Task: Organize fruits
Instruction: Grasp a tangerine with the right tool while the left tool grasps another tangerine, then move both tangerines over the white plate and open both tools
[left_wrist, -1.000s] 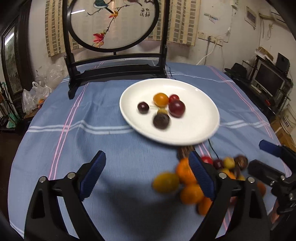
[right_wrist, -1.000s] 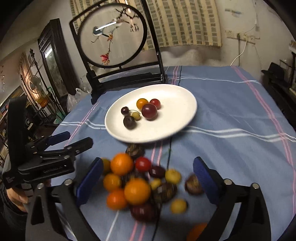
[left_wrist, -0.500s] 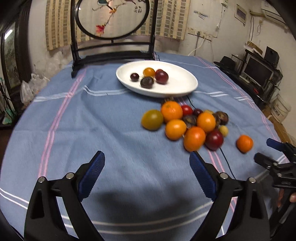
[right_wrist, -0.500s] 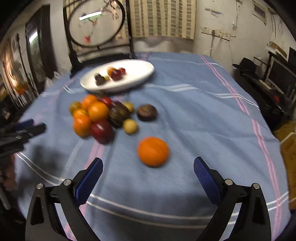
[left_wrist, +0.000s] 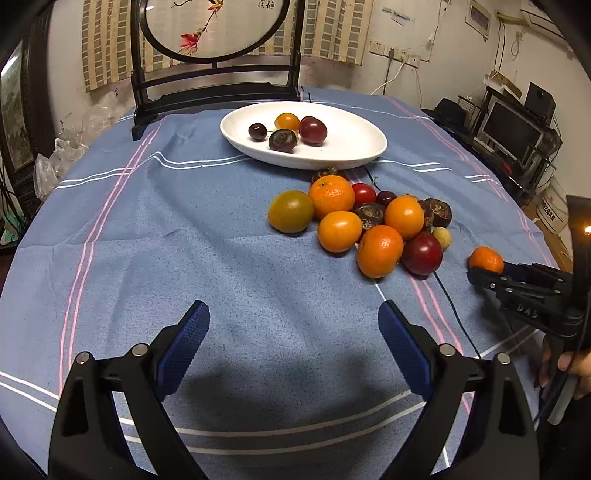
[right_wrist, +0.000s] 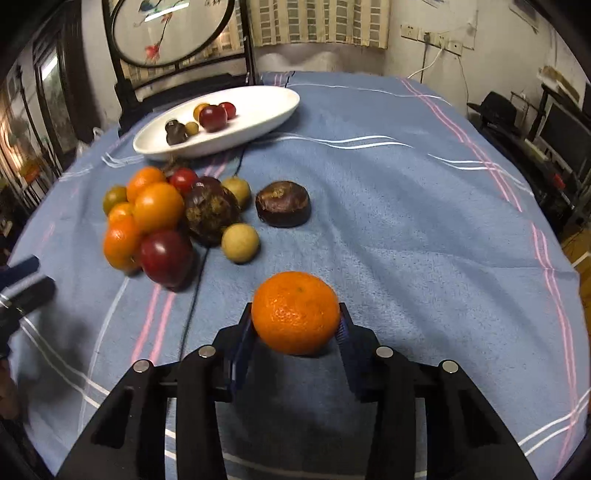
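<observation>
Hovering wide apart and carrying nothing, left gripper (left_wrist: 291, 341), low over the bare near part of the blue striped cloth (left_wrist: 147, 229), probably waiting as a free helper while the other side is working. Lying further right and farther away, the loose pile of fruits (left_wrist: 354, 218): oranges, a greenish-yellow one at its left edge, small red ones and dark brown ones, all touching each other just in front of the white plate (left_wrist: 354, 147). Sitting already on the plate's left half, a few small fruits (left_wrist: 288, 131), so likely the plate is serving as the collecting place, with most of the job not yet done. Running under the pile toward the near side, a thin dark cable (left_wrist: 452, 306).

Squeezing from both sides at the far right, right gripper (right_wrist: 295, 325), clamped on the single mandarin (right_wrist: 295, 312) that is apart from the pile. Choosing this one first probably because no neighbour is blocking the fingers (right_wrist: 242, 343). Resting on the cloth or just lifting, hard to say. Gripping at the widest middle, so slipping seems unlikely.
</observation>
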